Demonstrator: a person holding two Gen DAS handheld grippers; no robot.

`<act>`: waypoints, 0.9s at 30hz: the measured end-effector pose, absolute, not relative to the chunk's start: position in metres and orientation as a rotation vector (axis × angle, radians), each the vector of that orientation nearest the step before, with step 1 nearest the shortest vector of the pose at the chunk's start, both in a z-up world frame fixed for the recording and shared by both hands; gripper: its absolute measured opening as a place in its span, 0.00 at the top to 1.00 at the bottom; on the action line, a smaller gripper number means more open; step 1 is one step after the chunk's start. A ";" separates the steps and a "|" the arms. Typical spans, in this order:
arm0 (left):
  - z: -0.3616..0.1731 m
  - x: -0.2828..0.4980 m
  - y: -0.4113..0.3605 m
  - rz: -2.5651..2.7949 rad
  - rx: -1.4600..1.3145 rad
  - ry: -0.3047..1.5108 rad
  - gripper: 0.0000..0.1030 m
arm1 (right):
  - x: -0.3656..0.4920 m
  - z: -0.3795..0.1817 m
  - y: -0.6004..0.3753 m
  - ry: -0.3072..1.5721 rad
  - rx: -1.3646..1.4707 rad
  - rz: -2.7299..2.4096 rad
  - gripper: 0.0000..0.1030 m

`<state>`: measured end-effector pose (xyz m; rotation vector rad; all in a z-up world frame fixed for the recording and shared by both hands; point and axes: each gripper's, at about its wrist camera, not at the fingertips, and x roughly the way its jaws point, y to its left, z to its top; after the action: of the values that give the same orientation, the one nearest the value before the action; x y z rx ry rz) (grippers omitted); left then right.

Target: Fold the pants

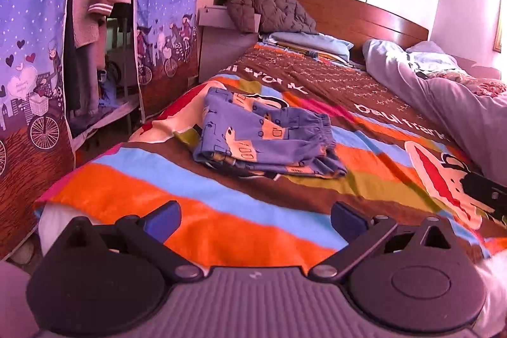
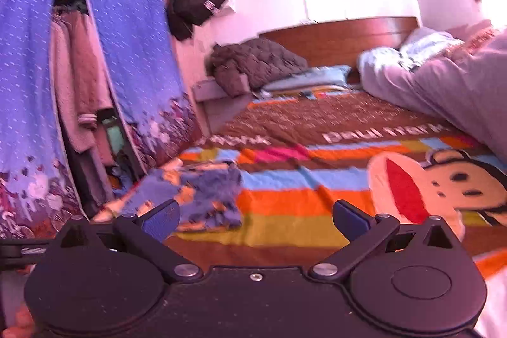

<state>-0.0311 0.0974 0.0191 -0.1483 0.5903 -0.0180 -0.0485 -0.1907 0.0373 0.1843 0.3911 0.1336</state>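
On the striped blanket (image 1: 196, 224), the blue printed pants (image 1: 266, 135) lay folded compact, seemingly finished; the left hand-held gripper (image 1: 255, 220) and right hand-held gripper (image 2: 255, 219) hovered nearby, jaws spread, empty.

Folded pants (image 1: 266, 132) lie on the bedspread (image 1: 221, 217), wardrobe (image 1: 31, 68) left.

Both wrist cameras are looking forward from low over the foot of the bed, along their own spread fingers toward the wooden headboard (image 1: 355, 9). The left view is sitting nearer the folded pants (image 1: 266, 137), which are lying centre frame on the striped blanket (image 1: 221, 230). The right view (noticeably blurred) is facing the same way from further right, so the pants (image 2: 202, 195) are falling to its left. Both are sharing the blue wardrobe curtain (image 1: 28, 30), the blanket and the headboard.
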 end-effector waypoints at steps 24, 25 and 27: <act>0.012 -0.025 0.087 -0.007 -0.072 0.529 0.00 | -0.047 0.002 -0.198 0.377 0.126 0.101 0.01; 0.011 -0.024 0.086 -0.008 -0.076 0.533 0.00 | -0.046 0.001 -0.198 0.382 0.126 0.104 0.01; 0.009 -0.022 0.085 -0.012 -0.082 0.539 0.00 | -0.045 0.000 -0.199 0.394 0.135 0.109 0.01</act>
<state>-0.0221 0.0850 0.0095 -0.0818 0.5387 -0.0121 -0.0448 -0.1990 0.0001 0.1354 0.3938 0.1085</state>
